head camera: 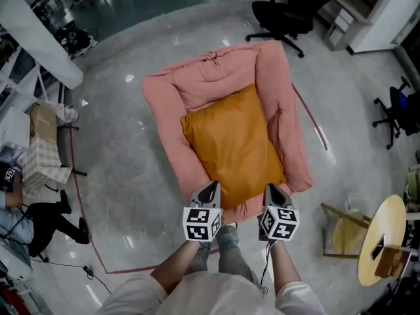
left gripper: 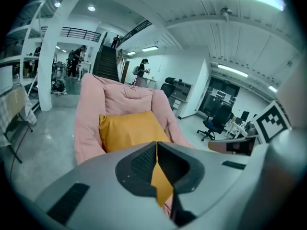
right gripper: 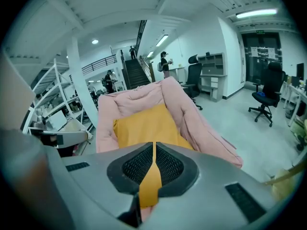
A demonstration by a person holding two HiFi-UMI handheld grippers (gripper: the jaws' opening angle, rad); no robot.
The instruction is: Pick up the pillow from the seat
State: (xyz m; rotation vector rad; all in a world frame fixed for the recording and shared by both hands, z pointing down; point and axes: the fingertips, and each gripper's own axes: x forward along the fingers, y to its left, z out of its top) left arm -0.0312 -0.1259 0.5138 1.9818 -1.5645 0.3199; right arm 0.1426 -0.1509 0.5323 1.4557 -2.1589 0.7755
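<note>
An orange pillow (head camera: 235, 144) lies flat on the seat of a pink padded armchair (head camera: 275, 77). It also shows ahead in both gripper views as the orange pillow (left gripper: 127, 131) and the orange pillow (right gripper: 146, 127). My left gripper (head camera: 209, 190) hovers at the chair's front edge, near the pillow's front left corner, jaws shut and empty. My right gripper (head camera: 273, 192) hangs beside it at the pillow's front right corner, also shut with nothing held. Neither one touches the pillow.
A black office chair (head camera: 289, 12) stands behind the armchair. A round wooden table (head camera: 384, 238) and a small stool (head camera: 344, 231) are at the right. A folding rack with cloth (head camera: 42, 146) is at the left. A red cable (head camera: 85, 222) runs across the glossy floor.
</note>
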